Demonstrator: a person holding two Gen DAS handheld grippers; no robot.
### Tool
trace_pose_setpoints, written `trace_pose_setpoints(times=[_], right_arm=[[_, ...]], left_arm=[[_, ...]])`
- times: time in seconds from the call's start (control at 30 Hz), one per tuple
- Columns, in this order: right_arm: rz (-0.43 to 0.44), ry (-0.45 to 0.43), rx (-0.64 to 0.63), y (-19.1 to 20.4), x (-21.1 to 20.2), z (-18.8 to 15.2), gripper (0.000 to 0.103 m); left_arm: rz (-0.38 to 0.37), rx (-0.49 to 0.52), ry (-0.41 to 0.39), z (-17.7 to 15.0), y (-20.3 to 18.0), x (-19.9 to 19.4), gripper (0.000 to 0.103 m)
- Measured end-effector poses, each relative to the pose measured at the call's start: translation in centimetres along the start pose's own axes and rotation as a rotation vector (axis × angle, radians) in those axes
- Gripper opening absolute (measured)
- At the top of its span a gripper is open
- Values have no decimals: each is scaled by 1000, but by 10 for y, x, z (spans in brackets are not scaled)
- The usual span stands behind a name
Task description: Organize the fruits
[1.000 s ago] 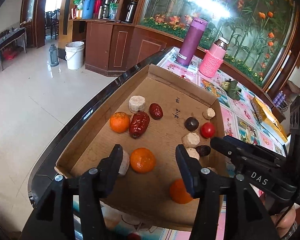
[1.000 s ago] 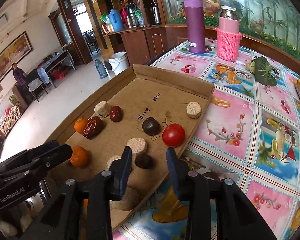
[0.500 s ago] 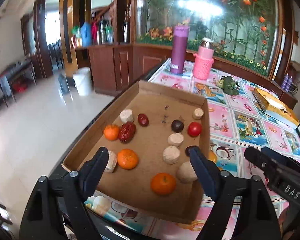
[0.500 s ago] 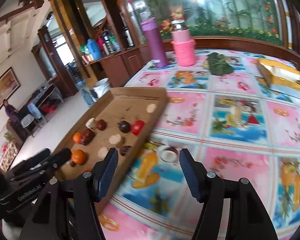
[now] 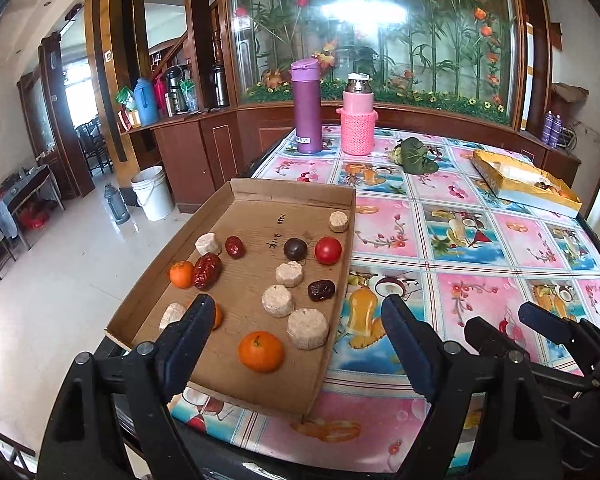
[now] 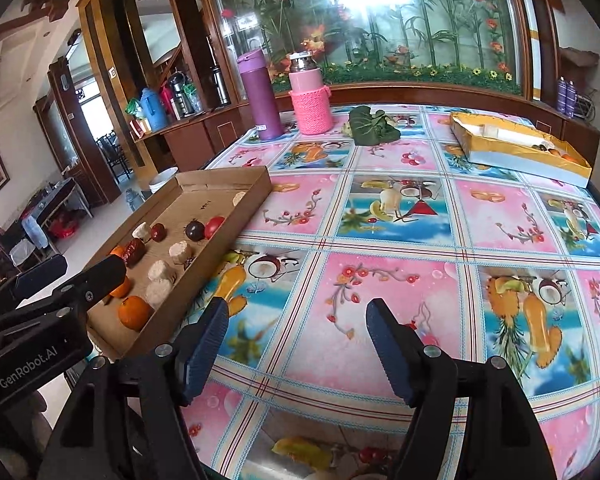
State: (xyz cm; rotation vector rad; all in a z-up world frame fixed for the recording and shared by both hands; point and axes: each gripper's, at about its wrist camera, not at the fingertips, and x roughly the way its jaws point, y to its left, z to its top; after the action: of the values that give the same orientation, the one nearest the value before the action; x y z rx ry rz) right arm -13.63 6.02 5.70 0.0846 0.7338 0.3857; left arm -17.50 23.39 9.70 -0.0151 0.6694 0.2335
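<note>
Shallow brown corrugated-cardboard tray (image 5: 292,196) sits at the counter's (image 6: 400,280) left edge, holding glossy round oranges (image 5: 260,351), wrinkled dark-red dates (image 5: 207,271), a smooth red tomato (image 5: 328,250) and pale rough discs (image 5: 307,328). Left hand-held gripper (image 5: 296,344) spread wide, empty, over tray's near end. Right hand-held gripper (image 6: 296,344) spread, empty, above glossy floral oilcloth. Purple cylindrical flask (image 5: 307,106) and pink knit-sleeved bottle (image 5: 358,116) stand behind.
</note>
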Motion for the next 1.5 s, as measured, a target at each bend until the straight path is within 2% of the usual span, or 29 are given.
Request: trace_pose_setpoints(times=[0.5, 1.2, 1.4, 1.5], right_arm=[[-40, -9, -88, 25, -1, -16, 80], [-80, 17, -122, 39, 12, -22, 81], [-86, 12, -132, 43, 11, -23, 83], [-88, 7, -133, 44, 10, -24, 83]], left_arm=[[11, -28, 9, -8, 7, 1, 85], [-44, -68, 67, -17, 19, 20, 85], [-39, -74, 57, -18, 20, 18, 85], [-22, -96, -4, -19, 24, 7, 85]])
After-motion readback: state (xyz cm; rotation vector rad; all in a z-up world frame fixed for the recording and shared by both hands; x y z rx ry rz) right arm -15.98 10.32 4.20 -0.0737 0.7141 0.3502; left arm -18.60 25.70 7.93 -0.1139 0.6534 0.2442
